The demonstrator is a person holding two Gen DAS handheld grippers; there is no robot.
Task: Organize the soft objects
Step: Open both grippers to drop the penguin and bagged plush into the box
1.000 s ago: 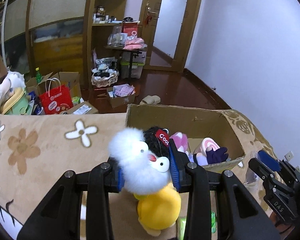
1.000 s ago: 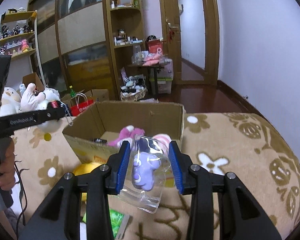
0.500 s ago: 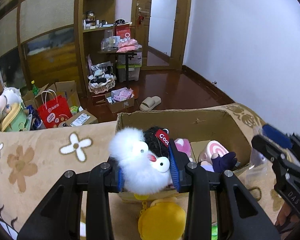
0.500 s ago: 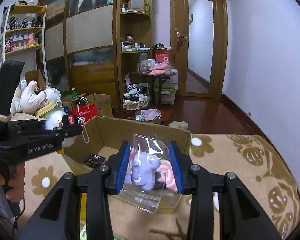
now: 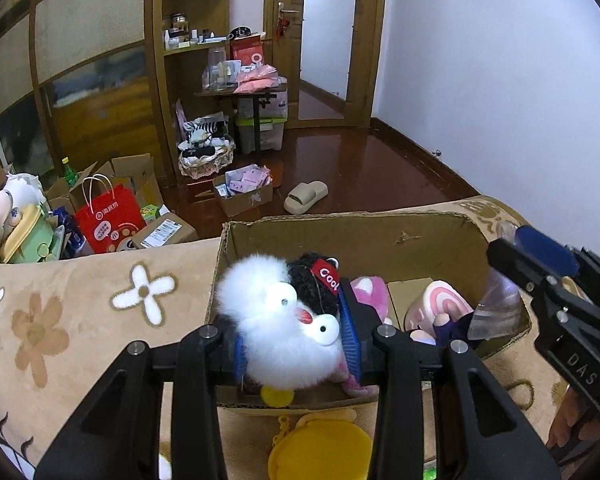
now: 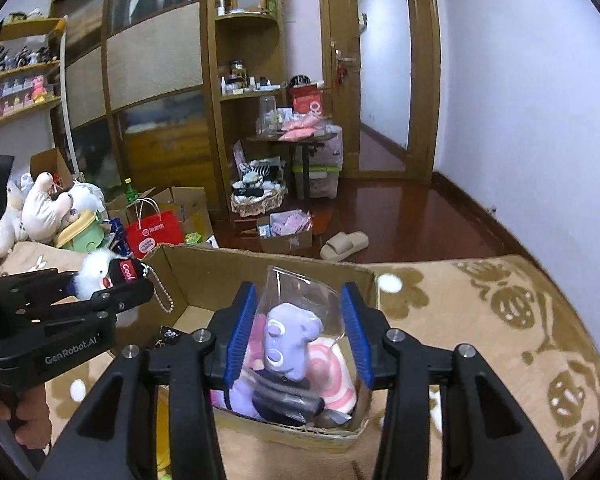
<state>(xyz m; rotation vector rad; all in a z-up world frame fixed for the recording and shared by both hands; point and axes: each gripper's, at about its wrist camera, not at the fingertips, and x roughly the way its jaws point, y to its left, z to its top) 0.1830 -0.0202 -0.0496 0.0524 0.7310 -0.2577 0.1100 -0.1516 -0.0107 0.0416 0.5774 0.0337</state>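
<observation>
Two pairs of hand-held tongs are hovering over an open cardboard box (image 5: 380, 236) sitting on a beige flowered blanket (image 5: 80, 312).

On the left, the left tongs (image 5: 296, 344) are gripping a fluffy white toy (image 5: 276, 332) with a black head and a red tag, their blue pads pressing into its fur as the jaws are starting to open. The toy is hanging over the near left corner of the box, its bead chain (image 6: 162, 292) dangling free. A yellow round pouch (image 5: 320, 450) is lying on the blanket just near of the box wall.

Inside the box, a pink plush (image 5: 366, 292) and a pink-and-white swirl cushion (image 5: 440, 300) are resting beside a dark purple toy (image 5: 452, 328).

On the right, the right tongs (image 6: 298, 334) are opening around a clear plastic packet (image 6: 300, 292) containing a purple figure (image 6: 288, 336); the packet is sitting upright between the blue pads, above the near right part of the box, and whether the pads are touching it is unclear.

A hand (image 6: 28, 420) is grasping the left tool's handle at the far left edge.
</observation>
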